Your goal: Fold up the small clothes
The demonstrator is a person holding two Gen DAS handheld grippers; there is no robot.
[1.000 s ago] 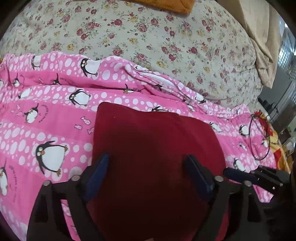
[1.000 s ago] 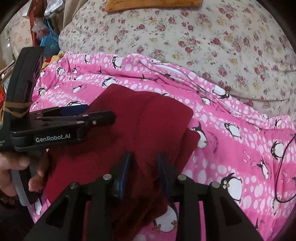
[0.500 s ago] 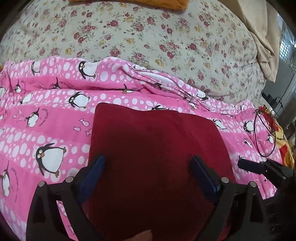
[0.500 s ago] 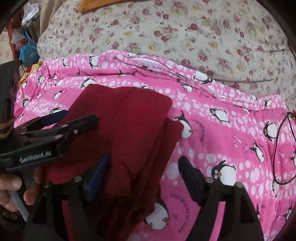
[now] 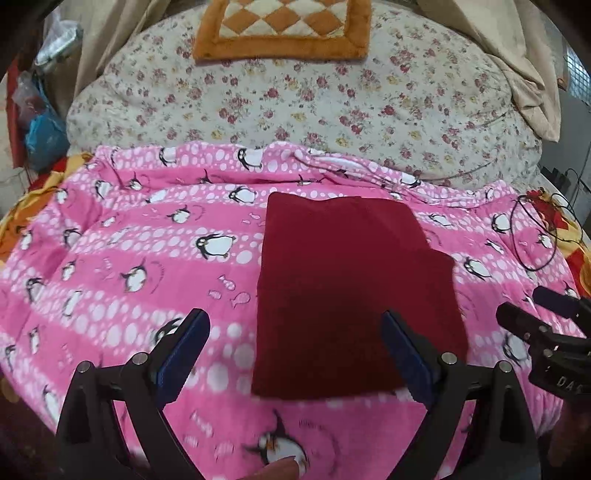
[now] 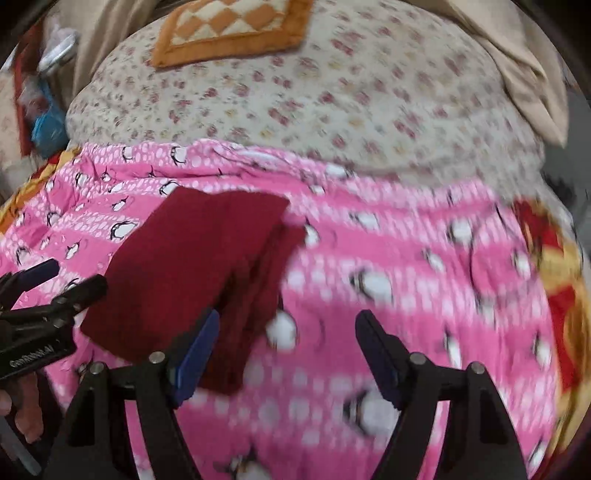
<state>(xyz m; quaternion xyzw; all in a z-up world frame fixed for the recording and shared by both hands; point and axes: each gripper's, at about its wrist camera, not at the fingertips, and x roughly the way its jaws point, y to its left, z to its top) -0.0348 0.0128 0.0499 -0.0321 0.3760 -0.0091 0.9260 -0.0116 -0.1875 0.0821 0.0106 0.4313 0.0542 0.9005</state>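
Observation:
A dark red folded garment lies flat as a rectangle on the pink penguin blanket. My left gripper is open and empty, held above the garment's near left edge. The right gripper's tips show at the right edge of the left wrist view. In the right wrist view the red garment lies to the left, and my right gripper is open and empty above the blanket just right of it. The left gripper shows at the left edge. The right wrist view is blurred.
A floral quilt covers the bed behind the blanket, with an orange checkered cushion at the back. A black cable loop lies at the right on the blanket. Bags and clutter stand at the far left.
My right gripper opened and let go of the red garment. Both grippers have pulled back and up, so the garment lies alone and more of the bed shows.

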